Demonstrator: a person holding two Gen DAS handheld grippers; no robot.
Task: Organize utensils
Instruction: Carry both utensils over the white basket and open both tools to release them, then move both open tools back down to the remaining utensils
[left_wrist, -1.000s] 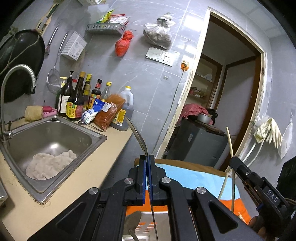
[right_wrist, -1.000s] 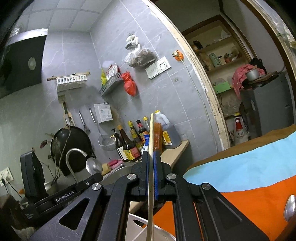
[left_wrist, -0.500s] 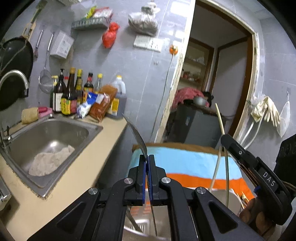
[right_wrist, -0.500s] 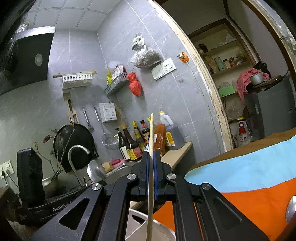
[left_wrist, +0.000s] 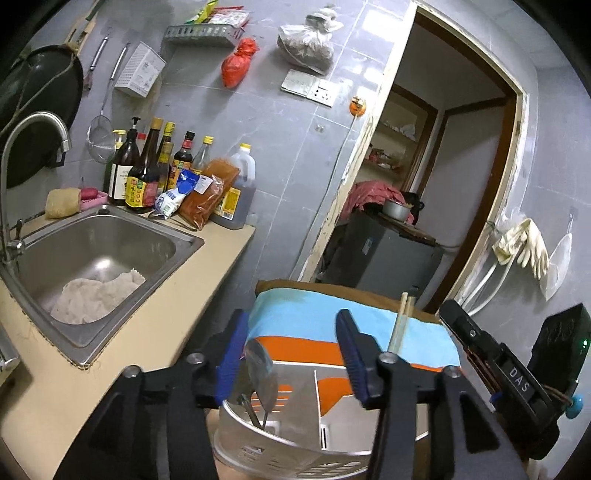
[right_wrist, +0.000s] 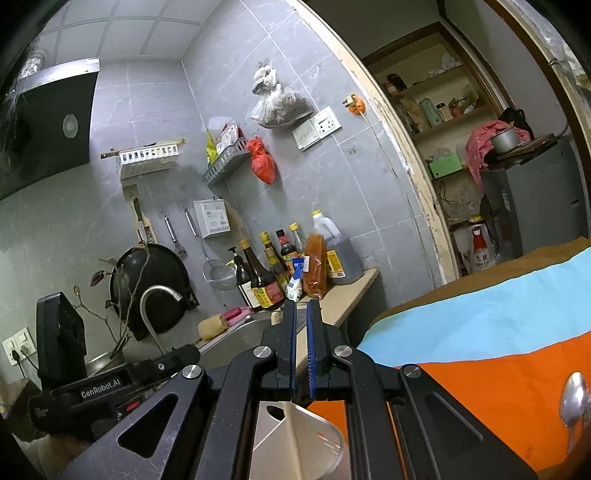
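Observation:
A grey metal utensil holder (left_wrist: 295, 435) with compartments stands on an orange and blue cloth (left_wrist: 325, 321). A steel spoon (left_wrist: 260, 373) stands bowl-up in its left compartment. A pair of wooden chopsticks (left_wrist: 400, 317) stands in its right side. My left gripper (left_wrist: 291, 354) is open just above the holder, with the spoon between its jaws but free. My right gripper (right_wrist: 301, 343) is slightly open and empty above the holder (right_wrist: 299, 443); the chopsticks have slipped below its jaws. It also shows in the left wrist view (left_wrist: 491, 365).
A steel sink (left_wrist: 92, 254) with a cloth in it lies to the left, with a tap (left_wrist: 22, 147). Sauce bottles (left_wrist: 147, 173) stand along the tiled wall. A doorway (left_wrist: 424, 177) opens behind the cloth-covered table. Another spoon (right_wrist: 572, 398) lies on the cloth at the right.
Both grippers have opened. The spoon dropped from my left gripper into the holder's left compartment. The chopsticks dropped from my right gripper into the holder.

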